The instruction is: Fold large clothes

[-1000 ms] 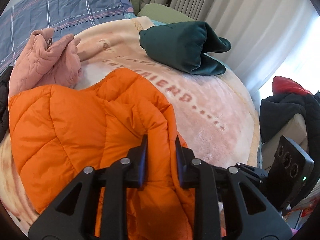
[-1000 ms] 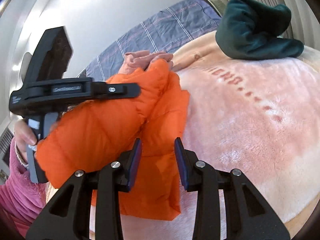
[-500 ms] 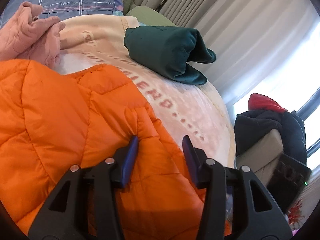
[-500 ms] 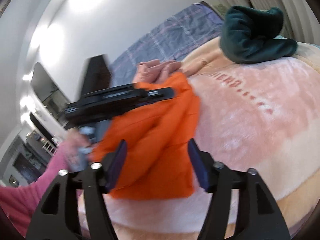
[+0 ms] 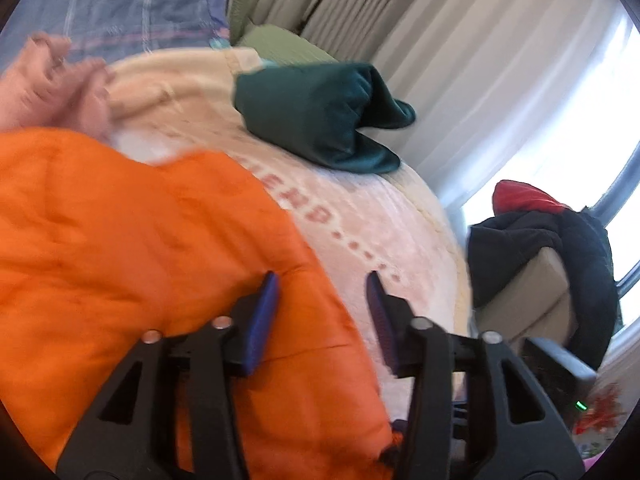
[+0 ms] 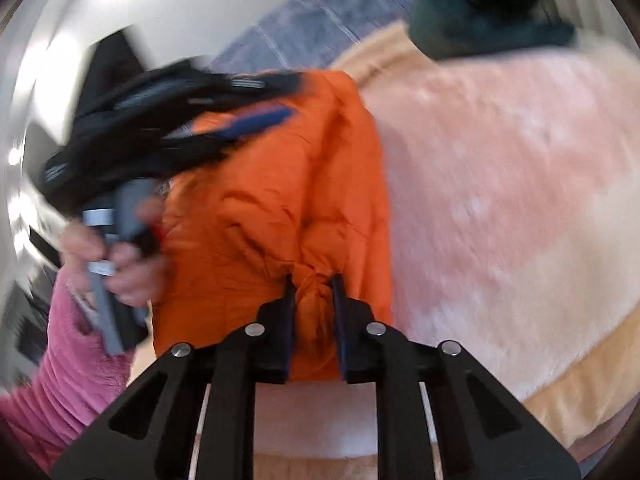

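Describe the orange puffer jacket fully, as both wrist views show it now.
The orange puffer jacket is bright, quilted and puffy, with a smooth, shiny shell. It lies folded and bunched on the pink plush blanket. The right gripper is shut on a gathered wad at its near edge. The left gripper is open above its right edge, holding nothing.

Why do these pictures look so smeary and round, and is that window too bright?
Left wrist view: fisheye bends the room into a circle; the orange jacket and pink garment are motion-smeared, and the window is blown out white. Right wrist view: heavier motion blur, worst on the left gripper; glare streaks the wall.
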